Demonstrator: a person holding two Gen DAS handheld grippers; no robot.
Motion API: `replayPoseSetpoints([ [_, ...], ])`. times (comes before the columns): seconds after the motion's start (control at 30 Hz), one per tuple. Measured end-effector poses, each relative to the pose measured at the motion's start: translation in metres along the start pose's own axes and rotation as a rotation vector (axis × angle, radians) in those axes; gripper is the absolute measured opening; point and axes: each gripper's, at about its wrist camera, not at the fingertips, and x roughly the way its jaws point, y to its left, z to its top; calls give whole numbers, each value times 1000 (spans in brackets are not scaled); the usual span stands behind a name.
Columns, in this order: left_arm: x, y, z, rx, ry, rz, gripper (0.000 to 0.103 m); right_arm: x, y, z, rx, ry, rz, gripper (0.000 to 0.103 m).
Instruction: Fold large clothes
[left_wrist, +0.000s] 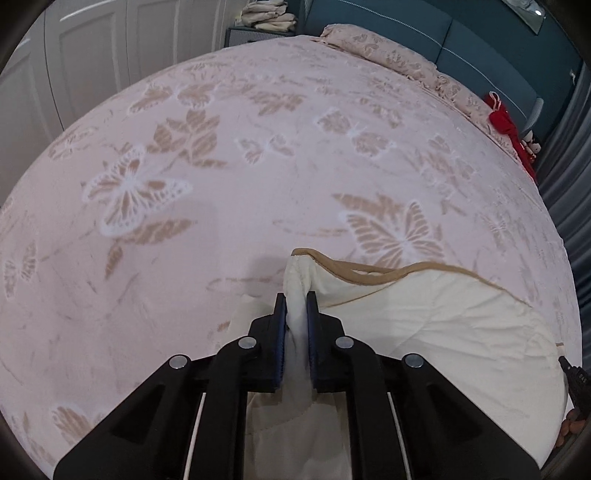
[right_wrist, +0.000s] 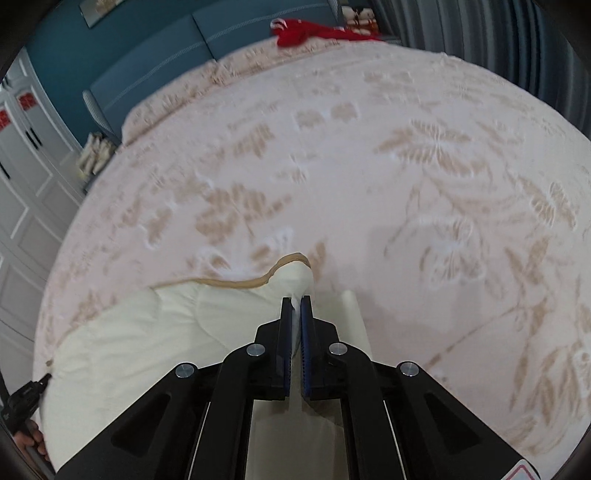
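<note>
Now the left claw (left_wrist: 296, 306) pinches a cream garment (left_wrist: 424, 317) corner. The right claw (right_wrist: 296, 308) grips another corner above the bed (right_wrist: 369, 166).

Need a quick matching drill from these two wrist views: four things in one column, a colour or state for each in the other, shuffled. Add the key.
Things:
1. left claw
2. cream quilted garment with tan trim
3. crumpled red cloth
4. pink butterfly-patterned bedspread

States:
A. lies at the bed's far edge
B. shut on a bunched corner
C. spread flat under everything
D. held at two corners, draped on the bed

Pairs: 1-B, 2-D, 3-A, 4-C. The right claw grips the other corner.
</note>
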Motion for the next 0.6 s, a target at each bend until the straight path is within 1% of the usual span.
replayPoseSetpoints([
  [0.1,10,0,-7,15,-14,14,12,14,-2,-9,-19,14,-15,4],
  [0.2,18,-3,-14,29,-48,37,13,20,1,-16,-55,-7,-42,4],
  [0.3,20,-3,-16,22,-72,34,15,23,4,-20,-71,-29,-61,4],
  [0.43,23,1,-18,-2,-99,12,16,26,-1,-23,-49,-50,-41,4],
  [0.5,24,-1,-18,3,-105,24,17,25,-3,-23,-34,-63,-34,4],
  [0.57,22,-4,-16,17,-101,42,17,24,-1,-23,-38,-66,-30,7],
  [0.6,19,-5,-14,23,-92,51,19,22,-1,-21,-39,-59,-24,8],
])
